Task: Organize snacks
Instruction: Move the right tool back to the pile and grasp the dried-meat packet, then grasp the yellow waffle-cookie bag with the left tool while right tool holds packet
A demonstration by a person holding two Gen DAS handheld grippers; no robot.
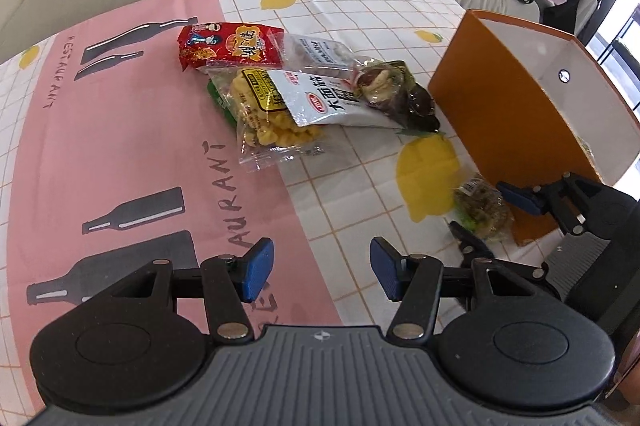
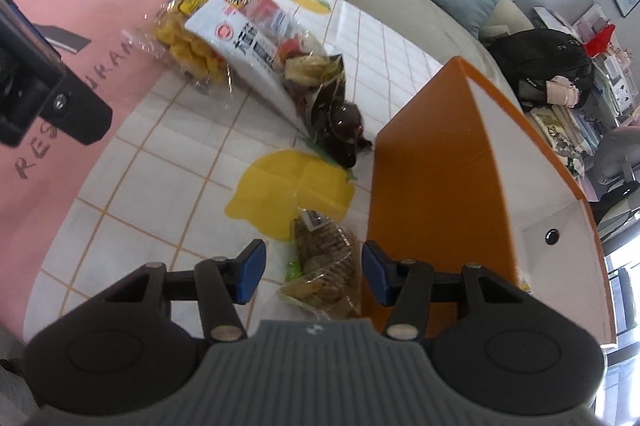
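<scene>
The left gripper [image 1: 322, 272] hangs nearest the lens, released and empty above the table [image 1: 120, 145]. Rightward, the right gripper [image 2: 312, 272] straddles a small green-brown snack packet [image 2: 322, 266] lying just beside the orange box [image 2: 432, 165]; its pads do not appear to press it yet. Little looks sorted: the red packet [image 1: 228, 43], yellow crisps [image 1: 268, 117], white pouch [image 1: 320, 97] and dark packet [image 1: 416, 105] lie heaped mid-table. Whether the box holds anything is hidden. Its near wall crowds the right finger.
</scene>
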